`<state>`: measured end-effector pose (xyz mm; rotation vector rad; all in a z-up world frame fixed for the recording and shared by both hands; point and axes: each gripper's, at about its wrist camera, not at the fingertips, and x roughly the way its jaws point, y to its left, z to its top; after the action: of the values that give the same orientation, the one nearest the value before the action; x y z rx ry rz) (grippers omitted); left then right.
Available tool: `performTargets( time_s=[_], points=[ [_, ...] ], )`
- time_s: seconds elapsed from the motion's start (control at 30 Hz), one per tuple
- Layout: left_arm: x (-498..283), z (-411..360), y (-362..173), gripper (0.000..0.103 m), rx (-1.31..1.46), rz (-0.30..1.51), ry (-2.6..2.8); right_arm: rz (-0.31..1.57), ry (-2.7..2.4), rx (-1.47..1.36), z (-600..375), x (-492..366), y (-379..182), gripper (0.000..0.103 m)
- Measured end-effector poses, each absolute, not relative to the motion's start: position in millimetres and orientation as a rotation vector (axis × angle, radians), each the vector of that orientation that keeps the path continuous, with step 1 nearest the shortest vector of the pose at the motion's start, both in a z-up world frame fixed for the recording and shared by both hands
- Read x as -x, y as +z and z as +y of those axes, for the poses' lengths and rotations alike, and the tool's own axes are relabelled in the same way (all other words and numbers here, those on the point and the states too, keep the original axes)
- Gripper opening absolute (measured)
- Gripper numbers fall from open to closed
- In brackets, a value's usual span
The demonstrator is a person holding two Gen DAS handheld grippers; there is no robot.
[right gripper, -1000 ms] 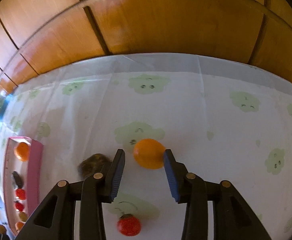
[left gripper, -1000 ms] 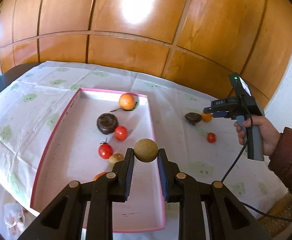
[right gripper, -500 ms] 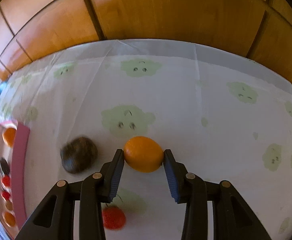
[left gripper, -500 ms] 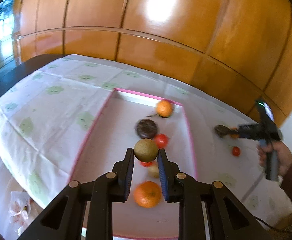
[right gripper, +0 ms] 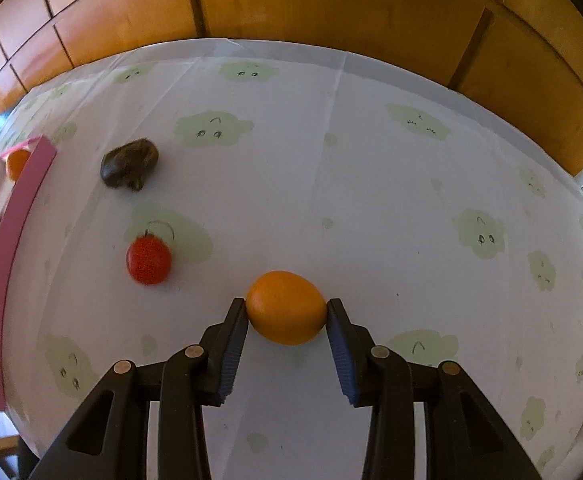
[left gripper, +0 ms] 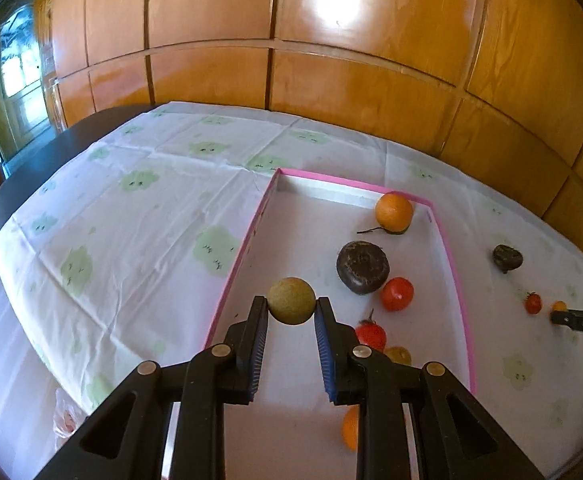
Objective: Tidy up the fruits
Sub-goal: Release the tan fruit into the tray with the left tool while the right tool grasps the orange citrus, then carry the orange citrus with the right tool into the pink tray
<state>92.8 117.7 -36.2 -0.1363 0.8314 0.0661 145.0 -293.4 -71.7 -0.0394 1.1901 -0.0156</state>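
My left gripper (left gripper: 291, 305) is shut on a round tan fruit (left gripper: 291, 300), held over the left side of the pink-rimmed tray (left gripper: 238, 264). In the tray lie an orange (left gripper: 393, 212), a dark brown fruit (left gripper: 362, 267), two red tomatoes (left gripper: 397, 294), a small yellowish fruit (left gripper: 398, 354) and a second orange (left gripper: 349, 428), half hidden behind my finger. My right gripper (right gripper: 287, 309) is shut on an oval orange fruit (right gripper: 286, 307) low over the tablecloth. A red tomato (right gripper: 148, 261) and a dark fruit (right gripper: 129, 163) lie on the cloth to its left.
A white tablecloth (right gripper: 371, 200) with green cloud prints covers the table. Wooden wall panels (left gripper: 331, 92) close off the far side. The tray's pink wall (right gripper: 15, 240) runs along the left of the right wrist view. The table's near left edge (left gripper: 11, 216) drops away.
My left gripper has carried the tan fruit leftward, toward the tray's left wall. My right gripper has drawn back and rightward with the orange fruit; the tomato and dark fruit now lie ahead to its left.
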Motion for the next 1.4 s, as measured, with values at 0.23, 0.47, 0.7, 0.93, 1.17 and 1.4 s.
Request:
performTargets(
  time_s=[0.23, 0.47, 0.7, 0.93, 1.17, 1.4],
  points=[
    [-95, 107, -40, 0.036, 0.095, 0.842, 0.096, 1.174, -0.025, 0.031, -297, -146, -78, 0.038],
    [-71, 93, -24, 0.039, 0.114, 0.806, 0.112, 1.172, -0.029, 0.042, -295, -147, -79, 0.037],
    [-46, 71, -5, 0.039, 0.103, 0.760, 0.064, 1.168, -0.034, 0.070, -292, -146, -79, 0.037],
    [-33, 54, 7, 0.039, 0.054, 0.728, 0.031, 1.165, -0.033, 0.091, -290, -145, -79, 0.037],
    [-24, 44, 8, 0.039, 0.029, 0.728, 0.012, 1.164, -0.036, 0.104, -288, -144, -78, 0.037],
    [-21, 39, 4, 0.039, 0.017, 0.737, -0.002, 1.160, -0.037, 0.120, -285, -142, -78, 0.037]
  ],
)
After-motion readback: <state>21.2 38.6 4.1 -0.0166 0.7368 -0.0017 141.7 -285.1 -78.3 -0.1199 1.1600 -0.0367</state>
